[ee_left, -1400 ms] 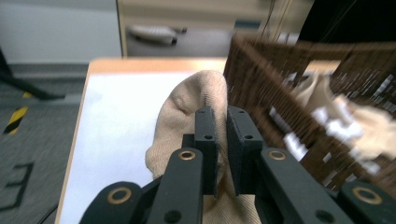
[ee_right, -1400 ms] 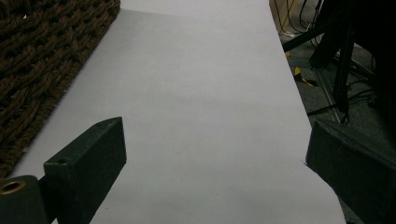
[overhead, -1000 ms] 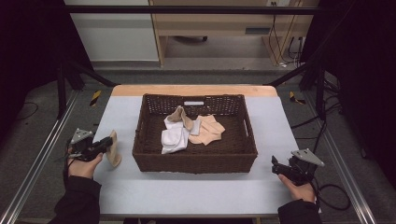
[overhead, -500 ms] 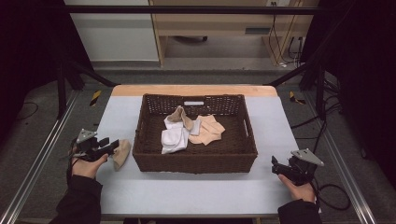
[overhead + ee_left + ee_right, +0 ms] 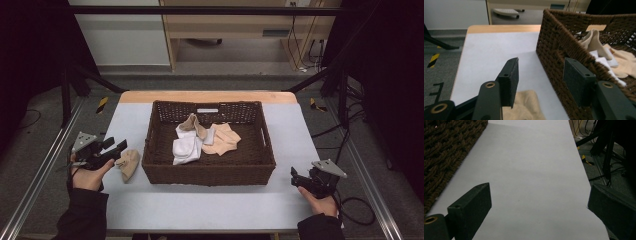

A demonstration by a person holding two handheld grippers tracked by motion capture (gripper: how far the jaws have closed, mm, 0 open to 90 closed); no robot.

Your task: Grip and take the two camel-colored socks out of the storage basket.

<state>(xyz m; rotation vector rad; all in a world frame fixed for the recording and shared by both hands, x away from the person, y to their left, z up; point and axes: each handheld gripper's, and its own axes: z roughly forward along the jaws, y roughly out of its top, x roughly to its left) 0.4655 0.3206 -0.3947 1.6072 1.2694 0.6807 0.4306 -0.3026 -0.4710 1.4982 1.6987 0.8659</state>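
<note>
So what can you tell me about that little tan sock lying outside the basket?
The tan sock is a small, soft, beige piece of fuzzy-looking cloth, crumpled in a loose lump rather than laid flat. It lies on the pale table, close beside the left wall of the brown wicker basket; whether it touches that wall I cannot tell. The left gripper is above it with jaws that have just been opening, and the pads do not press on it.

Rough woven wicker basket (image 5: pixel 207 170), soft cloth sock (image 5: pixel 128 163)
</note>
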